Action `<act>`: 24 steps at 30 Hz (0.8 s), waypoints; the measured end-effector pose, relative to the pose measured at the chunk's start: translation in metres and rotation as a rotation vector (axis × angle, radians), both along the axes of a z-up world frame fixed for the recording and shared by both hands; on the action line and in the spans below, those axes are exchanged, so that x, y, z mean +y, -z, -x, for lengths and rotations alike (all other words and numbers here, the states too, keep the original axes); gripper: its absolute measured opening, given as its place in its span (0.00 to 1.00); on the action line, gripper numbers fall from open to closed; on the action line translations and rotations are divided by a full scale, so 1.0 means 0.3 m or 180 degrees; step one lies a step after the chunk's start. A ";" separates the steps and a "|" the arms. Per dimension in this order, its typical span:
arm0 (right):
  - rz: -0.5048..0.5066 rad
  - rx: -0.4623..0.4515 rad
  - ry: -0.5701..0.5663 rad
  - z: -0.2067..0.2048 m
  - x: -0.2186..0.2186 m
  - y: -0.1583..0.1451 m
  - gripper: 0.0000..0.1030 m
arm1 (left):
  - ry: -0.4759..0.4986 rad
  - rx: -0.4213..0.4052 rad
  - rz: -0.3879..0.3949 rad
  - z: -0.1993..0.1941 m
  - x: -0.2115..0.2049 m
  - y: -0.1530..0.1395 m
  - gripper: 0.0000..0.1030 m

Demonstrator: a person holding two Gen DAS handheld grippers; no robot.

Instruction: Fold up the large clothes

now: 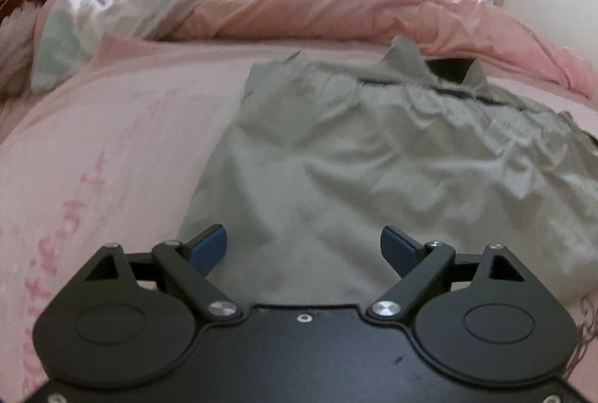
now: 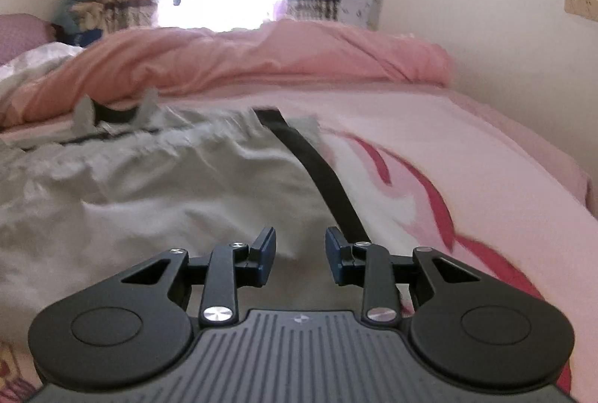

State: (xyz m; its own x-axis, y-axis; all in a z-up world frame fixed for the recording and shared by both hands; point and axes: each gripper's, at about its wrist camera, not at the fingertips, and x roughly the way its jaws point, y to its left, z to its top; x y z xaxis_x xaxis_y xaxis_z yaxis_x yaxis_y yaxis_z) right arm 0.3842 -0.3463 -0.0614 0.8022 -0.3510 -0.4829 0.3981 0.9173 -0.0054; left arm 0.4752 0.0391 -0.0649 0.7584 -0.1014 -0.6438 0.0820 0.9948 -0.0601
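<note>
Left tongs wide open, right tongs part-open, both empty, tilted over grey garment.

The grey-green garment lies spread flat on the pink bedsheet in front of me, its near hem closest to my view and its collar end farthest off, beside the bunched pink duvet. The cloth is pale and thin, smooth near me and rumpled into small creases toward the top. Two pointed collar flaps stand up there around a dark inner neckline. From my right-hand view, a black stripe runs along the garment's right edge, from the far end down toward me. The picture is blurred, so finer details escape me.
</note>
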 end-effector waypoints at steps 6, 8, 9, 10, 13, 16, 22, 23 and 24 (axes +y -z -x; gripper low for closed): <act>-0.0008 0.0050 0.0028 0.003 -0.008 0.073 0.35 | -0.0086 0.0078 0.0039 -0.013 0.032 0.058 0.91; -0.0037 0.0037 0.0036 0.004 -0.012 0.074 0.35 | -0.0102 0.0071 0.0028 -0.014 0.039 0.062 0.93; -0.0042 0.0059 0.0054 0.010 -0.011 0.067 0.35 | -0.0104 0.0066 0.0035 -0.015 0.042 0.061 0.93; -0.0055 0.0088 0.0107 0.009 -0.004 0.053 0.35 | -0.0107 0.0071 0.0030 -0.015 0.042 0.059 0.93; -0.0028 -0.0077 0.0027 0.032 0.075 -0.013 0.35 | -0.0182 0.0087 0.0040 0.003 0.045 0.037 0.89; -0.0030 -0.0260 -0.0382 0.049 0.220 -0.066 0.35 | -0.0229 -0.0024 0.0124 0.061 0.054 0.001 0.89; -0.0021 -0.0193 -0.1088 -0.004 0.494 -0.064 0.35 | -0.0363 -0.0044 0.0529 0.184 0.108 -0.030 0.89; -0.0035 -0.0161 -0.1140 -0.017 0.527 -0.053 0.35 | -0.0394 0.0008 0.0710 0.197 0.130 -0.021 0.89; -0.0046 -0.0148 -0.1164 -0.030 0.547 -0.045 0.35 | -0.0412 0.0050 0.0859 0.207 0.147 -0.009 0.89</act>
State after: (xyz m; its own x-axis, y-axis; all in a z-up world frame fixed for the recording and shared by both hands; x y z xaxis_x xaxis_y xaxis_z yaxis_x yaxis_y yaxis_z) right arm 0.3931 -0.1821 -0.0478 0.8946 -0.0303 -0.4458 0.0433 0.9989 0.0190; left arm 0.4133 0.0830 -0.0620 0.7664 -0.1736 -0.6184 -0.0475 0.9448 -0.3241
